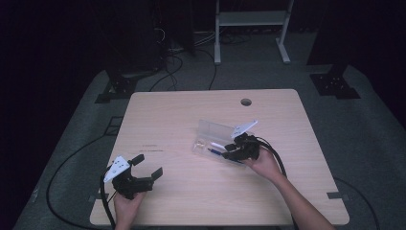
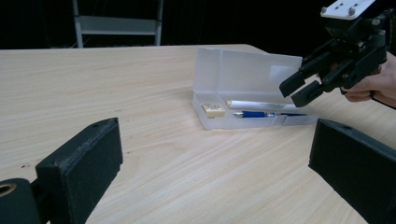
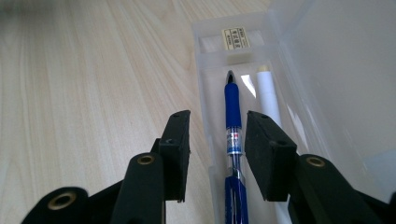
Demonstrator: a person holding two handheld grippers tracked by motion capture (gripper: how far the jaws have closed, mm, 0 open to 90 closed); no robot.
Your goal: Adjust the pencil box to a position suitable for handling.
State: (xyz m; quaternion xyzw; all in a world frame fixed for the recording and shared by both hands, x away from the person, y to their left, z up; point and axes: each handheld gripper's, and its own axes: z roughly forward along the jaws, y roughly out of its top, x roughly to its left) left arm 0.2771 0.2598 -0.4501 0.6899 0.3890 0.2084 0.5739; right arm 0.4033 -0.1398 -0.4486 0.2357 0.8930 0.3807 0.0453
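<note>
My right claw (image 3: 215, 154) hangs half-open over the blue pen (image 3: 232, 135), jaws straddling it, seemingly not touching. The pen's length runs straight ahead. My left claw (image 1: 146, 166) waits wide, well apart.

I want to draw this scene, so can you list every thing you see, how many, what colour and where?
table: one, light wood, middle of the room
box: one, clear plastic, lid open, right of table centre
pen: one, blue, lying in the box
stick: one, white, in the box beside the pen
eraser: one, white with a label, at the box's end
rack: one, white, on the floor behind the table
left gripper: one, black, open, near front left edge
right gripper: one, black, open, jaws either side of the pen
</note>
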